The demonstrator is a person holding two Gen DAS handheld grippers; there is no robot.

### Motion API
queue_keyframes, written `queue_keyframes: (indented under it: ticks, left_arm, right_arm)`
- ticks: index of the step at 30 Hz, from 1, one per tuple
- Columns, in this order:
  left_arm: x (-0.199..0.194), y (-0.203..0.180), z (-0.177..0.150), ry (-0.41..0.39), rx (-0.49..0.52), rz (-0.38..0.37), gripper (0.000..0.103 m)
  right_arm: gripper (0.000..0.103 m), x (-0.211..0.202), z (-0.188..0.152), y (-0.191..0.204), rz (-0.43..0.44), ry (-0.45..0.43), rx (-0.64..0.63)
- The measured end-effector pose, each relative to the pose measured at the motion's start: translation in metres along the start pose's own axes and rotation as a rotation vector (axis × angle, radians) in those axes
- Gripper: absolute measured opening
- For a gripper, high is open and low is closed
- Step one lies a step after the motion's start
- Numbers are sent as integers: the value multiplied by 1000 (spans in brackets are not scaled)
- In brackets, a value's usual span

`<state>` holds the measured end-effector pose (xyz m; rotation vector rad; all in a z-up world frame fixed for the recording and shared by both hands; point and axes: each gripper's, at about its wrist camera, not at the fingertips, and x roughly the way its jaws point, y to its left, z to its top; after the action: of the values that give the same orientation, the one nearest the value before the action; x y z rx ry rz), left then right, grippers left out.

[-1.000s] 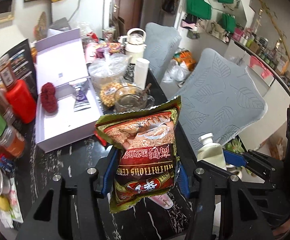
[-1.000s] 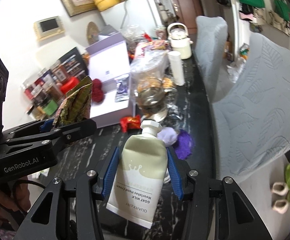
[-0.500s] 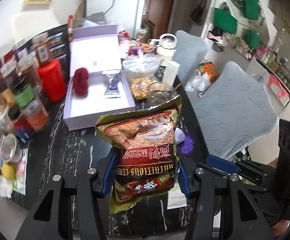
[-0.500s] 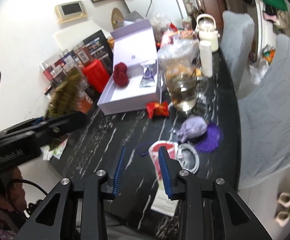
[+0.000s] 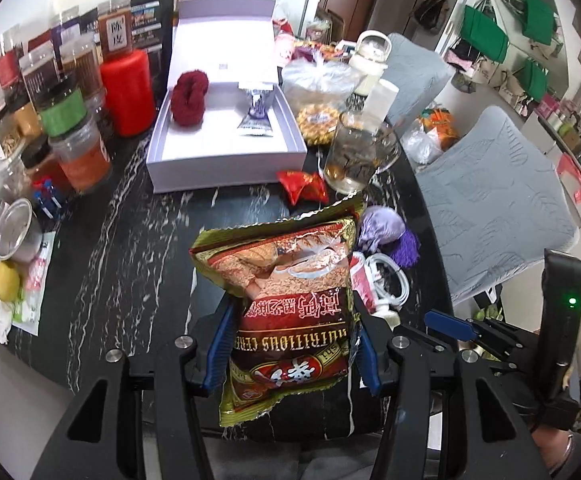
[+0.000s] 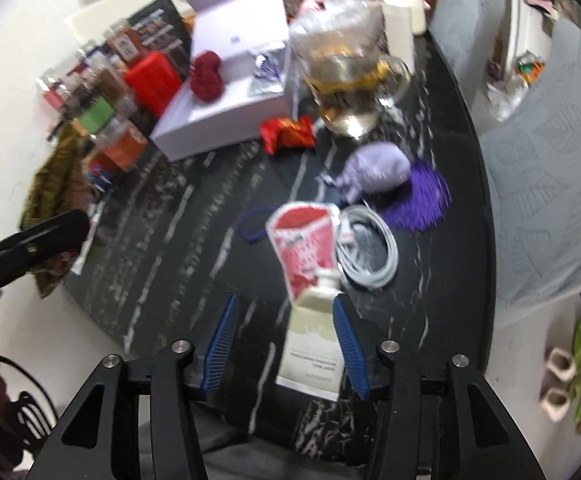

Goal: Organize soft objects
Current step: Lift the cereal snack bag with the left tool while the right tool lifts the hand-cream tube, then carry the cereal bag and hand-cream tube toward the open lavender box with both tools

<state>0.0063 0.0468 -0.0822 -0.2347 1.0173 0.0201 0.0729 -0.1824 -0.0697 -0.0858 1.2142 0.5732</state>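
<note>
We look steeply down on a black marble-patterned table (image 5: 130, 240) crowded with things. At its far side sits an open white box (image 5: 226, 148) holding a dark red woolly piece (image 5: 188, 96) and a small purple-printed sachet (image 5: 256, 118). Just beside the box stands a glass jug (image 6: 346, 80), with a red foil packet (image 6: 288, 133) at its foot.

Our left gripper (image 5: 292, 340) tilts downward over the near edge of the table, its blue pads pressed on both sides of a cereal bag (image 5: 286, 304), which stands upright between them, clear of the tabletop.

Our right gripper (image 6: 282, 344) also points steeply down, and its jaws are opening. A cream hand-cream tube (image 6: 314, 344) lies on the table between the pads, nearer the right one; the blur keeps us from telling whether that pad touches it. The tube's cap end meets a red-and-white pouch (image 6: 304, 244), which lies beside a coiled white cable (image 6: 370, 256). Beyond these rest a lilac cloth pouch (image 6: 374, 170) and a purple tassel (image 6: 422, 196), touching each other.
</note>
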Motion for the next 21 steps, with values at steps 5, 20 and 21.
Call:
queue_keyframes:
  ticks: [5,20,21]
  left_arm:
    - [13,0,-7,32,6,25,52]
    - [46,7,-27,94,12,61,52]
    - [48,7,-28,97,13,63,52]
  right_arm:
    - [55,21,-14,-10,-42,41,38]
    - [67,58,-33,-15,-142,22,88]
    - [67,59,-34,-13,-152,15,83]
